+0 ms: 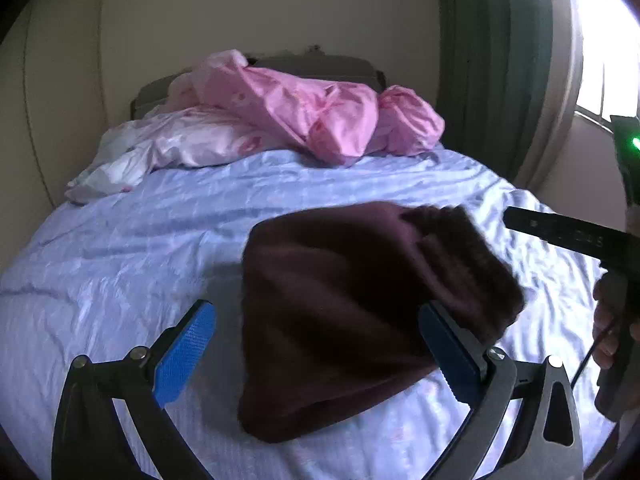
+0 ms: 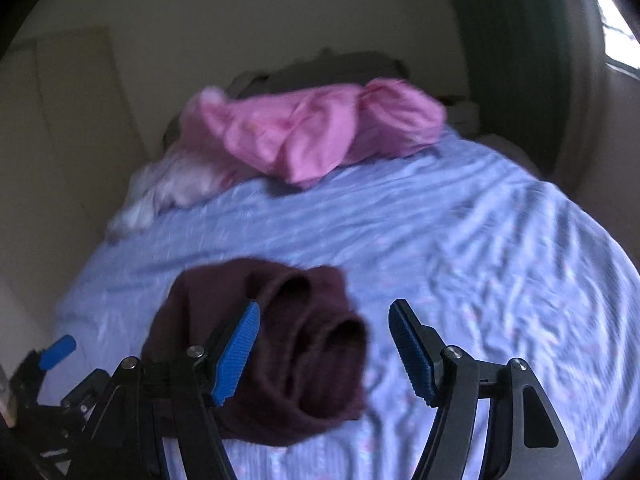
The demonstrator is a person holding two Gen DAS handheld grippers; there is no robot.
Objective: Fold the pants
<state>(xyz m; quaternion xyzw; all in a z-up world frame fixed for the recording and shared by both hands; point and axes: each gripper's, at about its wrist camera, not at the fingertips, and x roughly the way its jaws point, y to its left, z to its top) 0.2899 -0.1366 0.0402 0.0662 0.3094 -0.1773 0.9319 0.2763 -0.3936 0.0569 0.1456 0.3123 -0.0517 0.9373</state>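
On a bed spread with a wrinkled pale blue sheet, a pair of dark maroon pants lay folded into a compact bundle, seen in the lower middle of the left wrist view and at lower left of centre in the right wrist view. Low in the left wrist view, the left claw stood with its blue-padded jaws spread wide to either side of the bundle, the pads clear of the cloth and gripping nothing. Along the bottom of the right wrist view, the right claw was likewise open and empty, one blue pad in front of the bundle's edge and the other over bare sheet, with the cuffs of the folded legs showing as rolled openings between and behind them. At the right edge of the left wrist view, a person's hand held the right claw's handle, a green light glowing above it. Toward the top of both views, a heap of pink bedding and a paler pink-and-white piece sat bunched at the far end of the bed, against a dark headboard. A green curtain hung at upper right beside a bright window; the right wrist view was blurred.
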